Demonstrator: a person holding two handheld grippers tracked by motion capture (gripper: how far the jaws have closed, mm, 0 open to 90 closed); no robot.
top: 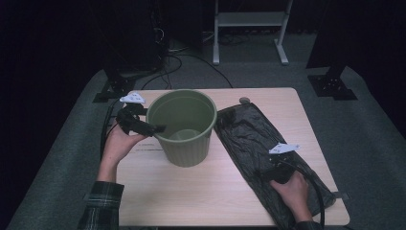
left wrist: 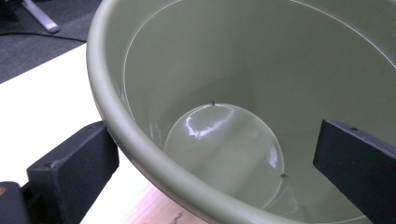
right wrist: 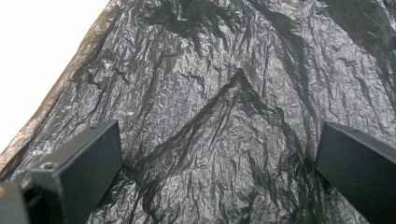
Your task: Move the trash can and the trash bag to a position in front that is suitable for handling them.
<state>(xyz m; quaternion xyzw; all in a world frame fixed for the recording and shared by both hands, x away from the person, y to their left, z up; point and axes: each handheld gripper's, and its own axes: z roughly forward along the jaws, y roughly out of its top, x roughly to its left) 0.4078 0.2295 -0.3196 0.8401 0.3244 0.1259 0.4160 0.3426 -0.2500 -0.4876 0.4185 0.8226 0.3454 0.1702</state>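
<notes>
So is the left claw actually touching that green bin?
Cannot tell. In the left gripper view the left claw straddles the green bin rim, jaws open, contact unclear.

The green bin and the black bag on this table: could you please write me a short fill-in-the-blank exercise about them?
1. The left gripper has its open jaws astride the rim of the green ____.
2. Inside, the bin is ____.
3. The right gripper is over the black plastic ____, jaws open.
4. The bag lies flat on the table, to the ____ of the bin in the high view.

Missing words: bin; empty; bag; right
</notes>
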